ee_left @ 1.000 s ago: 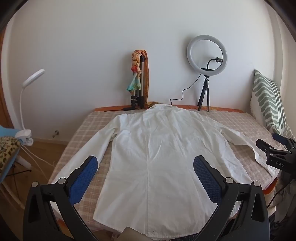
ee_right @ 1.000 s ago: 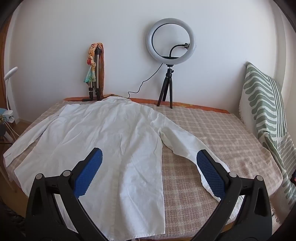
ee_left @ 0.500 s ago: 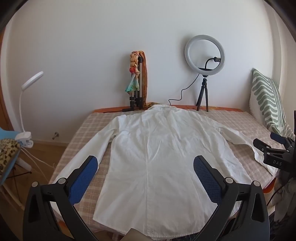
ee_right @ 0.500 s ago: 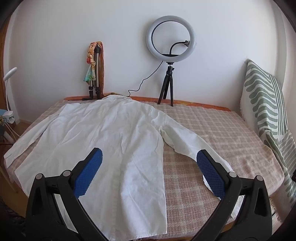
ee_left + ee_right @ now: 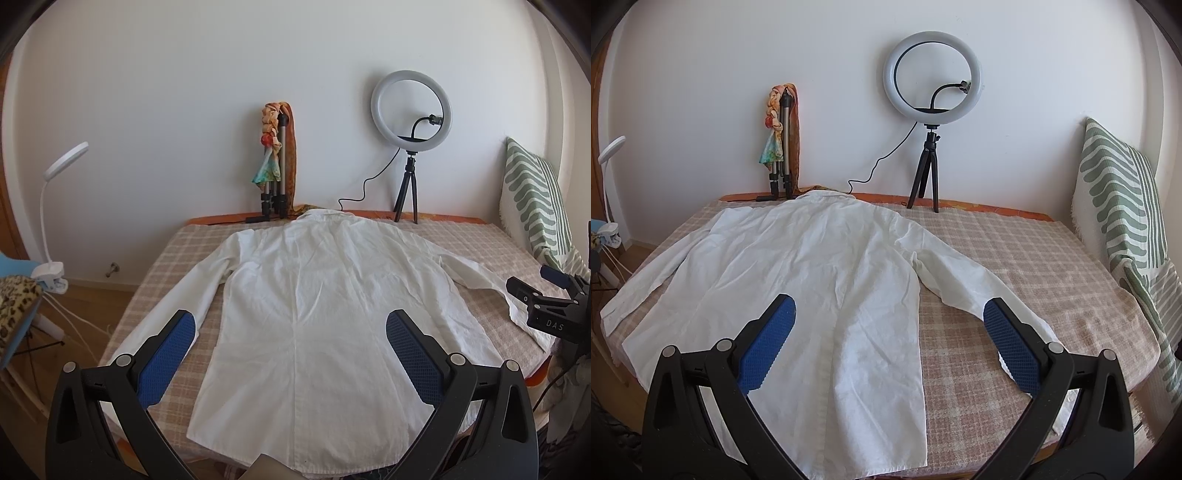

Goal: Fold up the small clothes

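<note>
Nearest, the left gripper (image 5: 290, 334) and right gripper (image 5: 888, 319) hover above the shirt's hem end, each with fingers spread wide and holding nothing. The white shirt (image 5: 325, 295) lies flat, back up, on the checked bed (image 5: 1015, 258), sleeves out to both sides, collar far. Beyond stand a ring light (image 5: 932, 74) and a tripod (image 5: 783, 147) against the wall, with a striped pillow (image 5: 1119, 195) on the right.

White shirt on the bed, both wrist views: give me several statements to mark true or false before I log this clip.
1. The white shirt lies spread flat, collar toward the wall. True.
2. The left gripper is shut on a sleeve. False: it is open and holds nothing.
3. The ring light stands on a small tripod behind the shirt. True.
4. The right gripper holds the hem. False: it is open and empty.
5. The sleeves are folded across the back. False: both lie spread outward.
</note>
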A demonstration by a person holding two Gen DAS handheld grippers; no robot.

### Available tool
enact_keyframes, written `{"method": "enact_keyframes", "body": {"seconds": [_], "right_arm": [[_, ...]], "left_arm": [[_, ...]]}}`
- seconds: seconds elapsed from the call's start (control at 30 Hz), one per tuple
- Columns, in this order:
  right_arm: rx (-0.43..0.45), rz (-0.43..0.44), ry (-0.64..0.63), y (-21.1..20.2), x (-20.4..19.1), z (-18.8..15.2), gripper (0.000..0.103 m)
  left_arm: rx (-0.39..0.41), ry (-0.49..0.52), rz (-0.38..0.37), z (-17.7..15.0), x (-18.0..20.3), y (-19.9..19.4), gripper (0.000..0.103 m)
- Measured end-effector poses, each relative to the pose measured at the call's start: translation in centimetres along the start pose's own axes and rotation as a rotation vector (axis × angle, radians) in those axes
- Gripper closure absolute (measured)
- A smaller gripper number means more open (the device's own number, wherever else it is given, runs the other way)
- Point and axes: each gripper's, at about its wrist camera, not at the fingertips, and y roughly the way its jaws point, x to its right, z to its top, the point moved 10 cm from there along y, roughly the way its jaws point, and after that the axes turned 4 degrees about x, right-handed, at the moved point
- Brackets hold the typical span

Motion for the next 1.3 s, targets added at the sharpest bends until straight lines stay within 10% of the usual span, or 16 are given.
{"method": "enact_keyframes", "body": {"seconds": [1.3], "right_arm": [[-0.003, 0.002, -0.002, 0.13, -0.37, 0.06, 0.000]], "left_arm": [[0.004, 0.005, -0.001, -0.17, 0.09, -0.29, 0.000]]}}
